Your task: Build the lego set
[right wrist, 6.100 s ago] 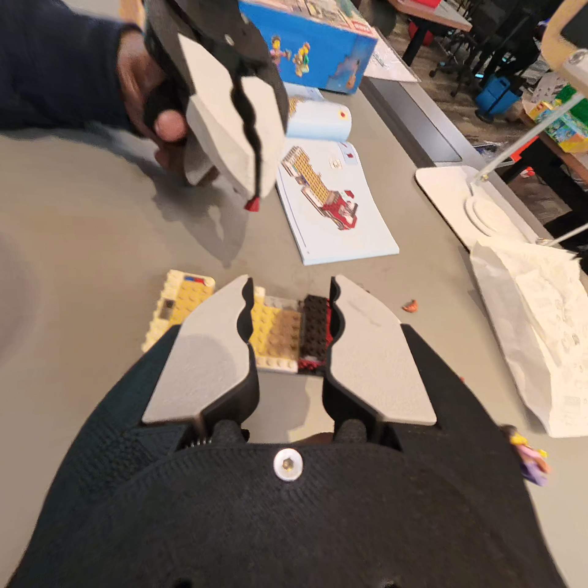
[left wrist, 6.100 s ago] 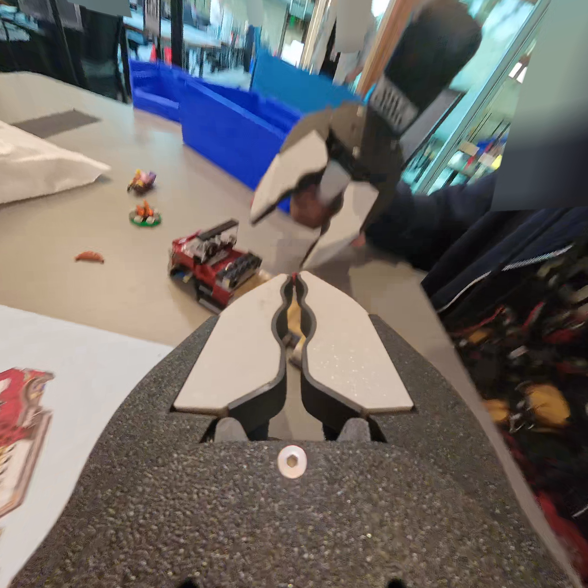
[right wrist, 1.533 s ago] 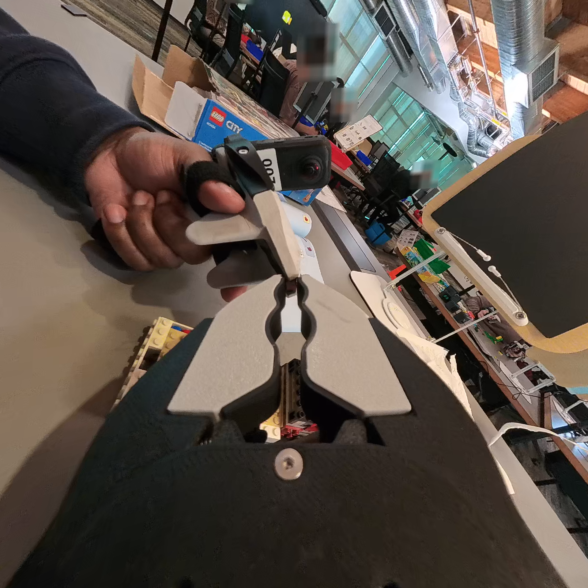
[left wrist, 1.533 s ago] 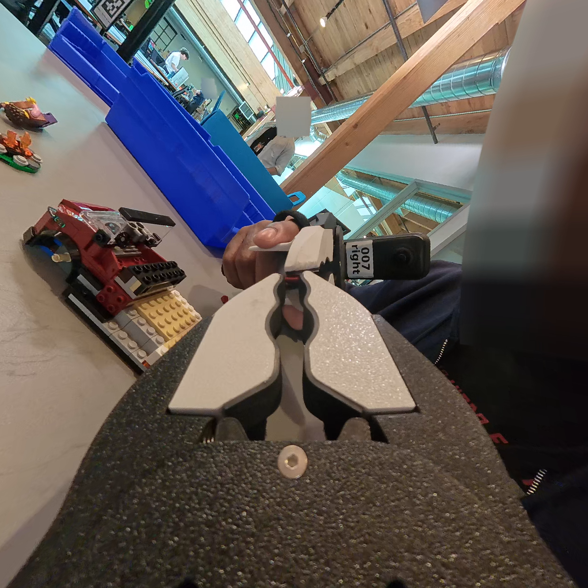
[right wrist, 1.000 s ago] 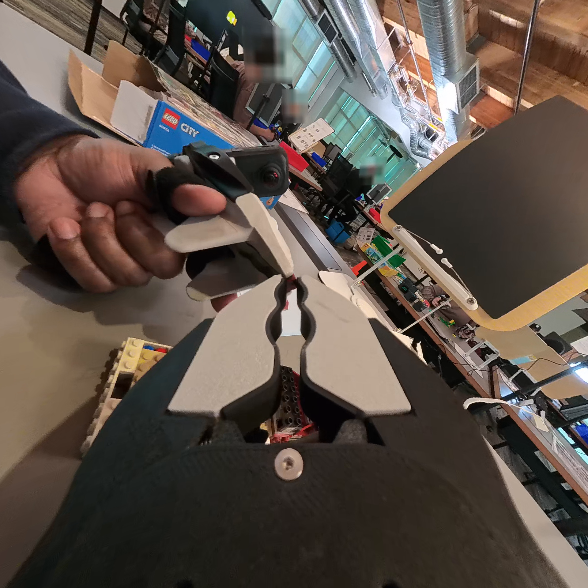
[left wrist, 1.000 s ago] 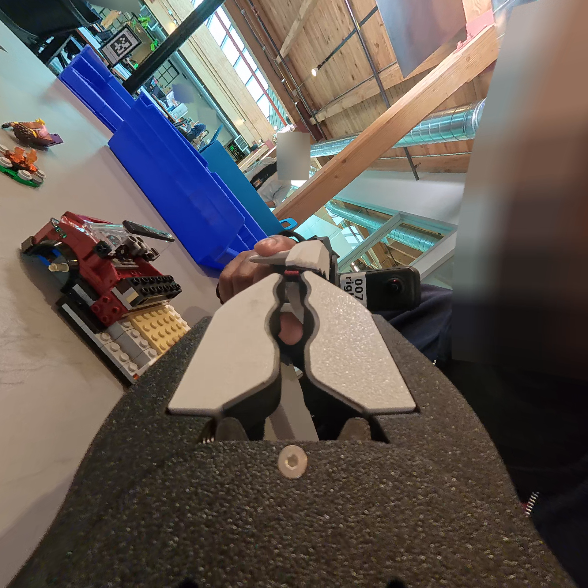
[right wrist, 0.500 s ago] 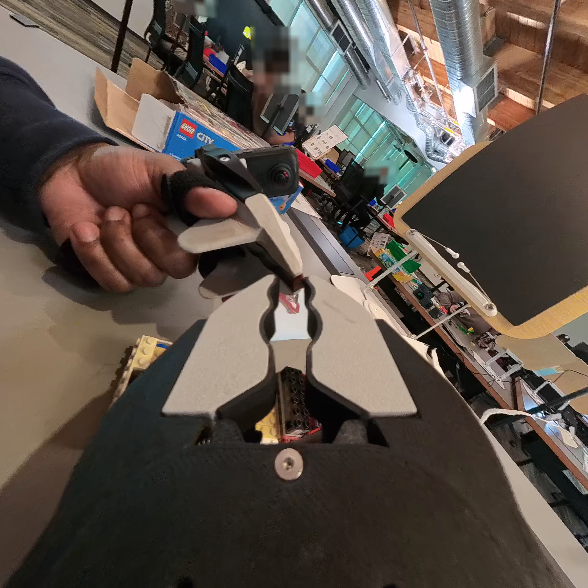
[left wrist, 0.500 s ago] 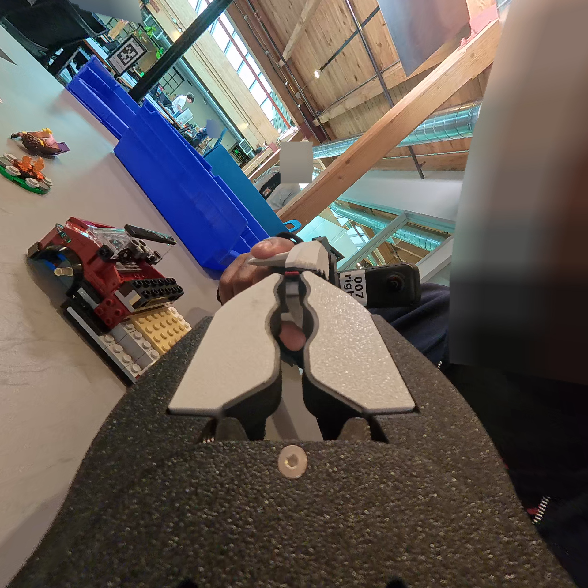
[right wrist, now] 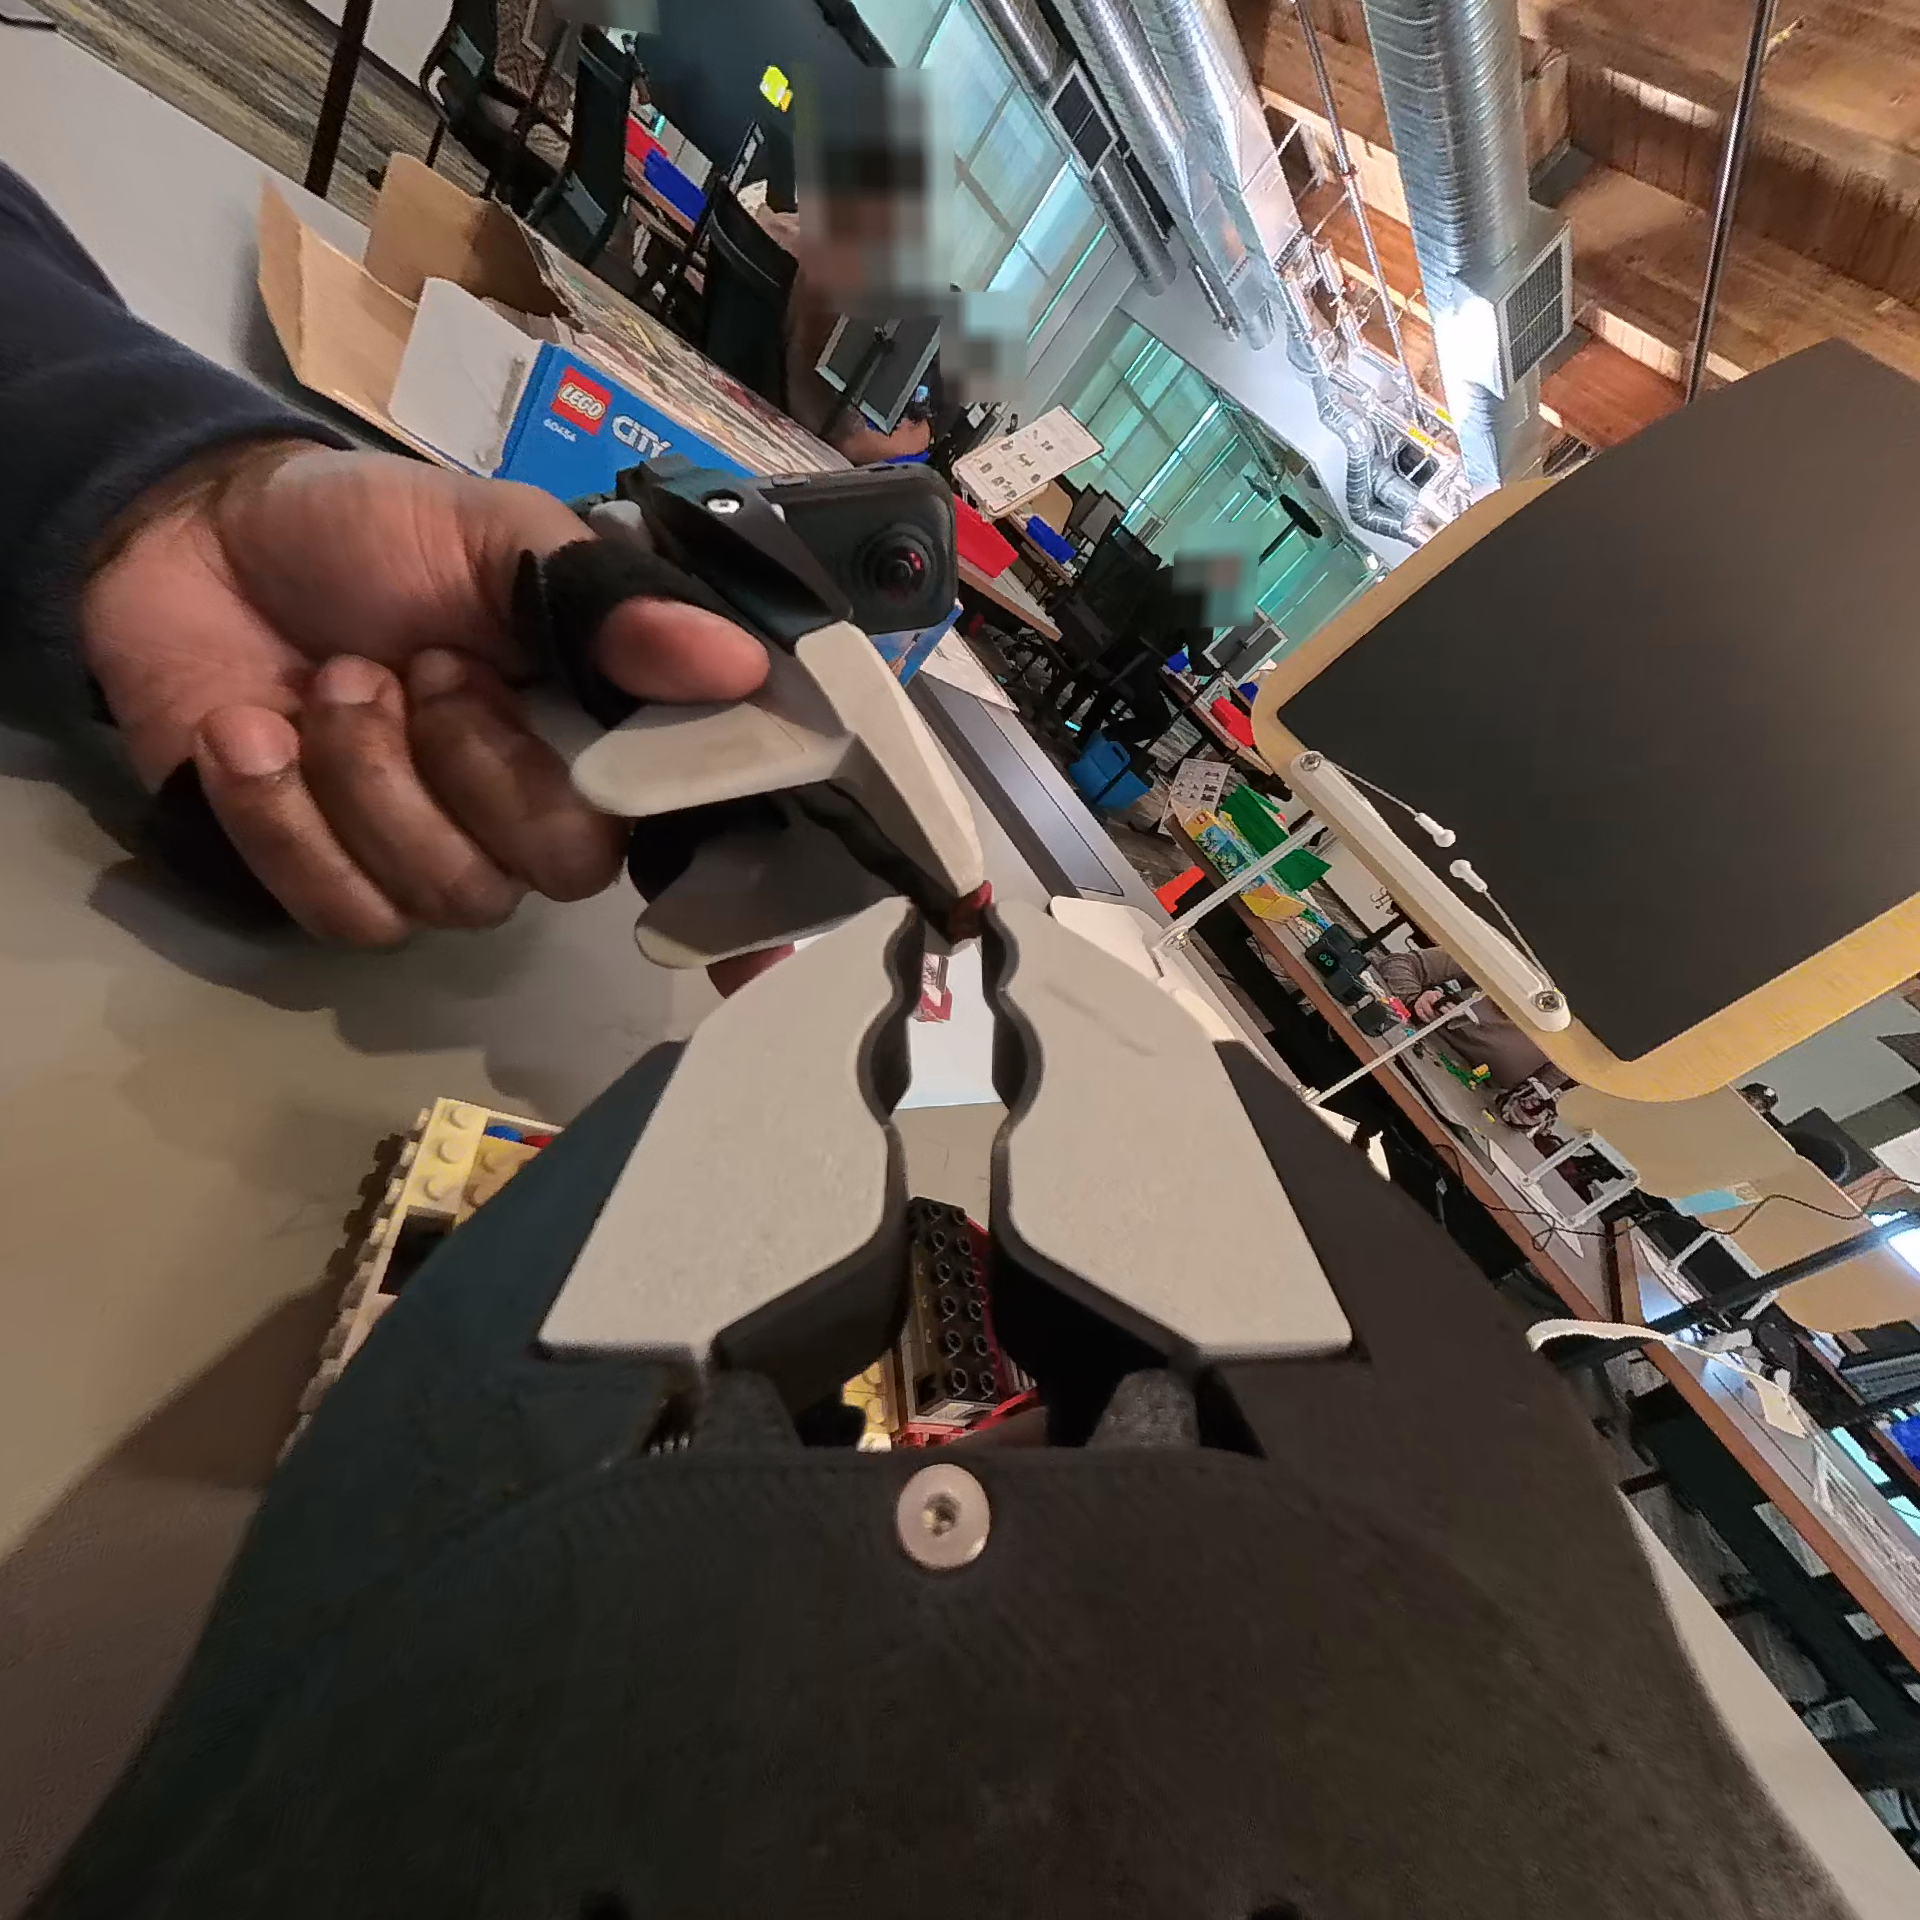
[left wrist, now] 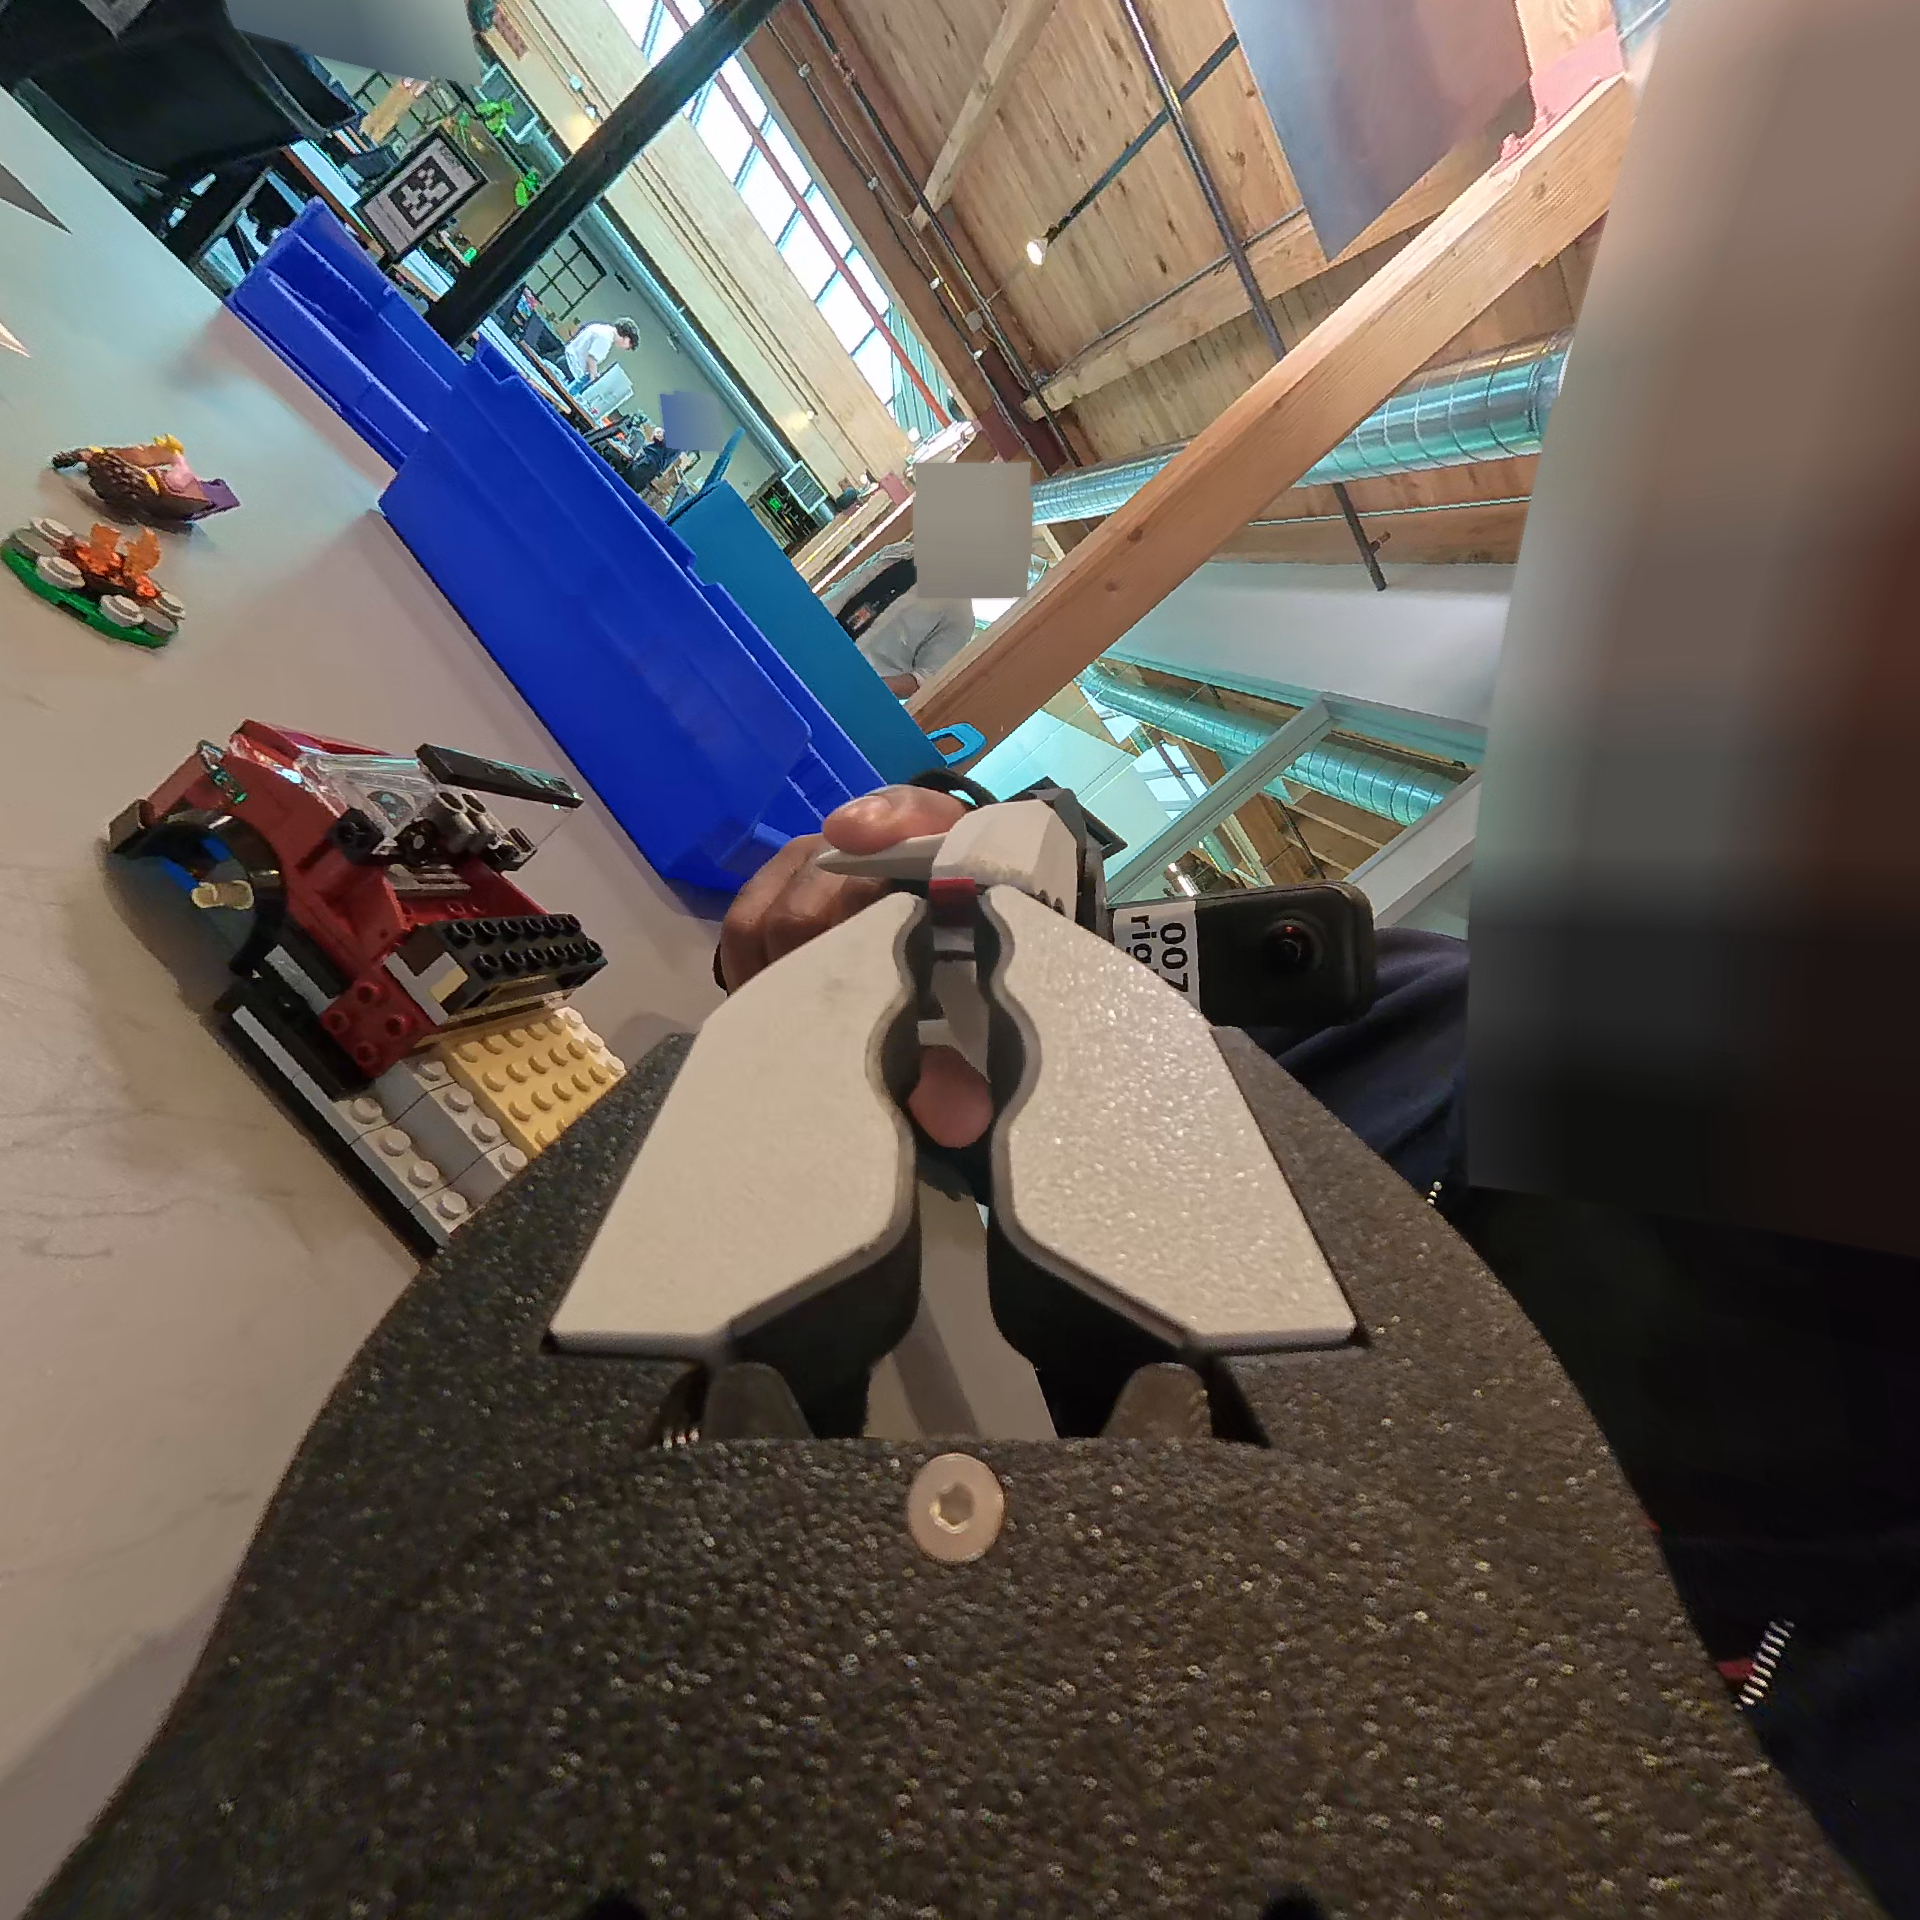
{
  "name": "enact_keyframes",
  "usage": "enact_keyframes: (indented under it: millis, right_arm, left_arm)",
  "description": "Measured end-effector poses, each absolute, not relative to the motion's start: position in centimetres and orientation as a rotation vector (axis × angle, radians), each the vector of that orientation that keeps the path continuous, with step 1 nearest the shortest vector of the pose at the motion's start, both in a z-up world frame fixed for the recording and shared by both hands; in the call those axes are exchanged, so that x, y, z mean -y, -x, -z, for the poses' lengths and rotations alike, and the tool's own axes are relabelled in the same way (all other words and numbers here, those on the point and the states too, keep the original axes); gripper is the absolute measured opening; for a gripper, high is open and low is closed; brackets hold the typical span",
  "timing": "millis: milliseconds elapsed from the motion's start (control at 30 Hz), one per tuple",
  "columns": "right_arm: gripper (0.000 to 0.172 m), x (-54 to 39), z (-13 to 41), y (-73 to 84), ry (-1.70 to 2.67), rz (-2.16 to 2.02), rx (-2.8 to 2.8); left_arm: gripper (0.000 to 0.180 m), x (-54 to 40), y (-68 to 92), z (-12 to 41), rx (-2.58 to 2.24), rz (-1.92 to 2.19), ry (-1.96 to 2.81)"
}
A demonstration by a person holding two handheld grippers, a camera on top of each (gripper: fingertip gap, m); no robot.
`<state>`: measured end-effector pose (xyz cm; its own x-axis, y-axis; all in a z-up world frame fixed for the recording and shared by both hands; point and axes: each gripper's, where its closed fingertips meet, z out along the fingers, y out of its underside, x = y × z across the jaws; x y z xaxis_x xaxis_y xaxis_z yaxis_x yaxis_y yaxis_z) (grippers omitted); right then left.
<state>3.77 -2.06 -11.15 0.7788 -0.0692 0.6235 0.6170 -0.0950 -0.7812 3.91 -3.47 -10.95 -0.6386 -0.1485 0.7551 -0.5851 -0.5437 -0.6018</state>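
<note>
Two hand-held grippers meet tip to tip above a grey table (left wrist: 125, 1247). The left gripper (left wrist: 951, 914) is clenched on a small red brick (left wrist: 951, 888), which is pinched at the very ends of its fingers. The right gripper (right wrist: 951, 920) has its fingertips standing to either side of the same brick, its jaws only slightly apart; whether its pads press on the brick cannot be told. A hand (right wrist: 343, 665) in a dark sleeve grips the left tool. A black camera (left wrist: 1288, 940) rides on the right tool, with a white printed label (left wrist: 1158, 951) beside it. Below the tools, on the table, stands a partly built red toy truck (left wrist: 364, 883) on tan and grey studded plates (left wrist: 520, 1081). Blue plastic bins (left wrist: 582, 582) lie behind it, and a small campfire build (left wrist: 99, 582) lies farther off. A blue toy-set box (right wrist: 613, 426) with a printed brand logo rests near the far table edge. A black-and-white coded marker sign (left wrist: 421, 197) hangs in the background.
</note>
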Motion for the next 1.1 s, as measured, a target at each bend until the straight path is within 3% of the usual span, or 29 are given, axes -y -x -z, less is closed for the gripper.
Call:
enact_keyframes:
  millis: [433, 800, 1100]
  right_arm:
    - [0.003, 2.2, 10.9, -3.8, 1.558, 0.623, 0.454]
    - [0.022, 2.6, 11.1, -3.3, 1.559, 0.501, 0.526]
    - [0.011, 2.6, 11.5, -2.7, 1.564, 0.481, 0.566]
  left_arm:
    - [0.007, 3.4, -3.8, 10.8, 1.317, -2.259, -1.152]
    - [0.007, 3.8, -3.2, 11.4, 1.414, -2.169, -1.137]
    - [0.007, 4.3, -2.7, 11.8, 1.468, -2.105, -1.132]
